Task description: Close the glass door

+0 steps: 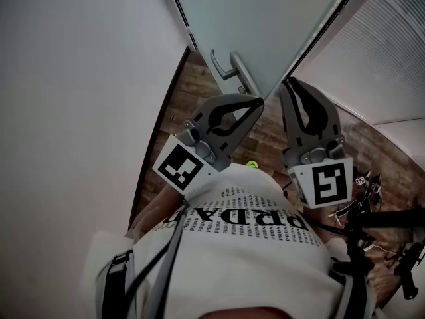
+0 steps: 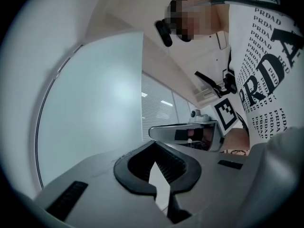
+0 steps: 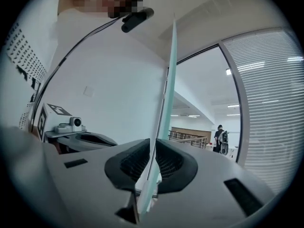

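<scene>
The frosted glass door (image 1: 265,18) stands ajar, seen from above, with a metal lever handle (image 1: 229,68) on its near face. My left gripper (image 1: 257,102) is shut with nothing in it, its tips just below the handle beside the door's free edge. My right gripper (image 1: 290,83) is on the other side of that edge. In the right gripper view the door's thin greenish edge (image 3: 166,89) runs down between the jaws of the right gripper (image 3: 154,142), which are shut on it. In the left gripper view the door pane (image 2: 95,113) fills the left, beside the left gripper (image 2: 155,146).
A white wall (image 1: 80,78) is close on the left and wooden floor (image 1: 192,85) lies below the door. A slatted window panel (image 1: 392,45) is at the right. Black stands and cables (image 1: 372,205) crowd the floor at lower right. A person (image 3: 221,137) stands far off beyond the doorway.
</scene>
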Available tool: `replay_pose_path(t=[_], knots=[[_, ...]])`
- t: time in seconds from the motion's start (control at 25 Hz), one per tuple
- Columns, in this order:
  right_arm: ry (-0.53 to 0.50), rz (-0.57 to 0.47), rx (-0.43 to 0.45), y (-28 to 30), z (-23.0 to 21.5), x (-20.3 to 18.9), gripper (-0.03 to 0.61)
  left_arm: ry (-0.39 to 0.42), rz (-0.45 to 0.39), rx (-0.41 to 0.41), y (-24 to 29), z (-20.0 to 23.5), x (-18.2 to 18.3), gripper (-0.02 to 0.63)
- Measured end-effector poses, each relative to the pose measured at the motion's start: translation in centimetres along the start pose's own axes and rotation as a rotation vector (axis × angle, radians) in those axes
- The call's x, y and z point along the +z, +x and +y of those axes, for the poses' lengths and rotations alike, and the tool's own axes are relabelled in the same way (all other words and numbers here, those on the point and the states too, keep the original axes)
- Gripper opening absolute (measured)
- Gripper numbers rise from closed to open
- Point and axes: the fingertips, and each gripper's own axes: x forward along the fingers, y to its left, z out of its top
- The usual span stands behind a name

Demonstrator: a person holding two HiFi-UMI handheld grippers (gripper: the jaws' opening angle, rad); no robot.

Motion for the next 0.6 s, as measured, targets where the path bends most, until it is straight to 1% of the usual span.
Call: replay_pose_path(t=[0.12,0.24,0.28,0.48,0.6], knots=[[-0.008,-0.012,-0.038,0.4,-1.5,0.3,0.008,-0.014,0.007,-0.001,0.0,0.1,-0.3,-0.002],[-0.023,0.009,-0.041,1.0,-2.1,0.2,0.058,-0.020,0.009,-0.006,0.0,0.0,-0.2,-0.002],[-0.026,0.014,-0.044,1.2,-2.2,0.2,0.064,-0.017,0.012,-0.011,0.1,-0.1,-0.2,-0.002],[-0.049,0.028,-0.057,1.8,-2.9,0.1,0.063,-0.012,0.019,-0.036,0.5,-0.4,-0.1,-0.002],[-0.025,0.021,-0.072,1.6,-3.3,0.4,0.063,-0.009,0.022,-0.050,0.8,-0.4,0.0,-0.002]])
